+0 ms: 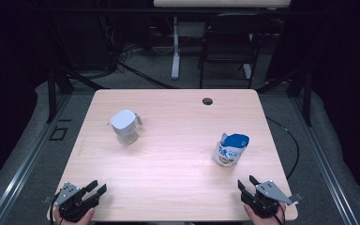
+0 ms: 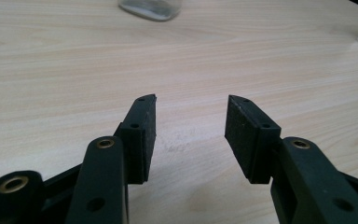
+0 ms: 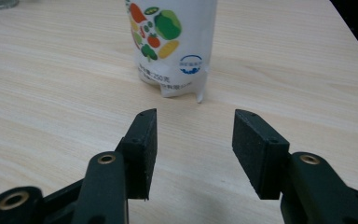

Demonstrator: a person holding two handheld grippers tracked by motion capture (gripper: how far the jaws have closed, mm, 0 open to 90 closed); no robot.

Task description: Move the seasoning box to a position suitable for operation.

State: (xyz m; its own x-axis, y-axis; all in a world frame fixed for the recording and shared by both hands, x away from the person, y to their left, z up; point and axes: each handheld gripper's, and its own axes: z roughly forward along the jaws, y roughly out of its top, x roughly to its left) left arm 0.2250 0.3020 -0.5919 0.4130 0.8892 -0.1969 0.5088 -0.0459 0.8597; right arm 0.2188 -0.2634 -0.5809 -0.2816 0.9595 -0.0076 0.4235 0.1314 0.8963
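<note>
- High view first: your left gripper sits at the near-left corner of the counter, and your right gripper is at the near-right corner, both pretty much at the near edge with your hands just poking in from the bottom.
- Your left fingers are spread apart with nothing between them, just bare wood grain showing in the gap. In the left gripper view they hang low over the counter.
- Same deal on the right: the right fingers are spread wide, nothing pinched, counter visible between them.
- The pouch, white with a blue top and veggie pictures printed on it, stands upright on the right side of the counter, a bit farther in than your right gripper and slightly to its left. It's near but not touching. In the right gripper view the pouch is straight ahead, just beyond the fingertips, with a clear strip of counter in between.
- The clear jug with the white lid is on the far-left part of the counter, well apart from your left gripper and well apart from the pouch. Its base just peeks in at the top of the left gripper view.
- Small dark grommet hole at the far edge of the counter, roughly centre-right.
</note>
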